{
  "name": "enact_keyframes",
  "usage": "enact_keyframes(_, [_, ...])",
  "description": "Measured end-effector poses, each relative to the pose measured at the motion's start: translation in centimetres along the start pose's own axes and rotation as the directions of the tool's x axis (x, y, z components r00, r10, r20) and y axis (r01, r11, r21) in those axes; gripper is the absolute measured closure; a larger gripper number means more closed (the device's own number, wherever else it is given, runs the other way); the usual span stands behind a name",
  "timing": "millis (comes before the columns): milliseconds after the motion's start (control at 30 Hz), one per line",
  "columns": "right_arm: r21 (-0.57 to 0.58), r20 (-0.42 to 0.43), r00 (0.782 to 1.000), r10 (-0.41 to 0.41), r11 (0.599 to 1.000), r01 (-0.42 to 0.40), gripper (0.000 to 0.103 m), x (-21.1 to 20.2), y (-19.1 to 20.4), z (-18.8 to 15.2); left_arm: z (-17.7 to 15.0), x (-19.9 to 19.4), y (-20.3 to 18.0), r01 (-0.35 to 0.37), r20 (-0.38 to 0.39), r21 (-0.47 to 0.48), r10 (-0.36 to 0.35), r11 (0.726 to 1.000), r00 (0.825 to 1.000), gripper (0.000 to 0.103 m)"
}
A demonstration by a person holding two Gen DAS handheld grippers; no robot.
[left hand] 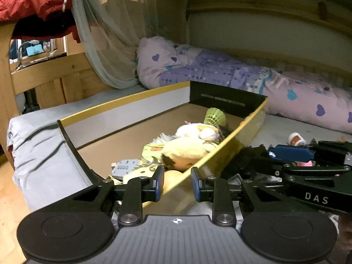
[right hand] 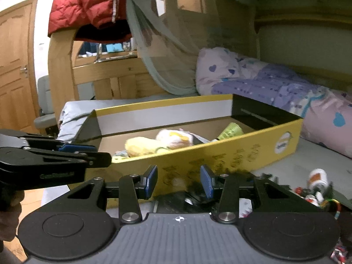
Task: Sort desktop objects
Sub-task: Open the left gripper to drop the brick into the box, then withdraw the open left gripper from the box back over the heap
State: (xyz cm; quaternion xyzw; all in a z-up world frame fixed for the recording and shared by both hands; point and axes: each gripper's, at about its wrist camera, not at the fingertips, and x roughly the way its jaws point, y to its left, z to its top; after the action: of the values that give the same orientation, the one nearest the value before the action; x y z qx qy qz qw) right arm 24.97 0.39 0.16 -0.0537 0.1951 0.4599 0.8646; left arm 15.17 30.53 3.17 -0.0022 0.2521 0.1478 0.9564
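Note:
A yellow cardboard box (left hand: 231,136) lies on the bed and holds a yellow plush toy (left hand: 187,151), a white plush (left hand: 195,131), a green shuttlecock (left hand: 214,115) and a grey block (left hand: 125,167). The box also shows in the right wrist view (right hand: 220,154). My left gripper (left hand: 177,181) is open and empty, straddling the box's near yellow wall. My right gripper (right hand: 179,181) is open and empty, just in front of the box wall, above a black item (right hand: 193,194). A small orange-and-white bottle (right hand: 316,177) lies on the sheet at the right.
A purple heart-print quilt (left hand: 242,74) lies along the back of the bed. Small loose items (right hand: 312,195) lie at the right on the grey sheet (left hand: 39,145). A wooden bed frame (left hand: 50,77), a mosquito net and a red jacket (right hand: 85,2) are at the left.

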Motion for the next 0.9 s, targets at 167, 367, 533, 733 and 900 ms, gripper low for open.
enact_keyframes(167, [0.021, -0.017, 0.999, -0.033, 0.999, 0.034, 0.059, -1.0, -1.3, -0.9, 0.2, -0.6, -0.6, 0.011, -0.005, -0.010, -0.011, 1.000, 1.000, 0.073])
enact_keyframes(367, [0.019, -0.047, 0.997, -0.063, 0.998, 0.064, 0.059, -2.4, -1.6, -2.2, 0.1, -1.4, -1.5, 0.035, -0.002, -0.002, -0.035, 0.999, 0.999, 0.072])
enact_keyframes(533, [0.022, -0.059, 0.996, -0.073, 0.997, 0.075, 0.059, -4.1, -1.8, -2.9, -0.4, -2.3, -3.2, 0.043, 0.011, 0.015, -0.043, 0.999, 0.999, 0.071])
enact_keyframes(733, [0.042, -0.061, 0.992, -0.109, 0.993, 0.112, 0.059, -6.7, -3.0, -3.4, -0.6, -3.0, -4.6, 0.044, 0.020, 0.005, -0.044, 0.999, 0.999, 0.070])
enact_keyframes(900, [0.052, -0.080, 0.985, -0.153, 0.986, 0.157, 0.062, -8.6, -4.2, -4.2, -1.2, -3.9, -6.6, 0.107, 0.031, 0.005, -0.108, 0.994, 0.994, 0.069])
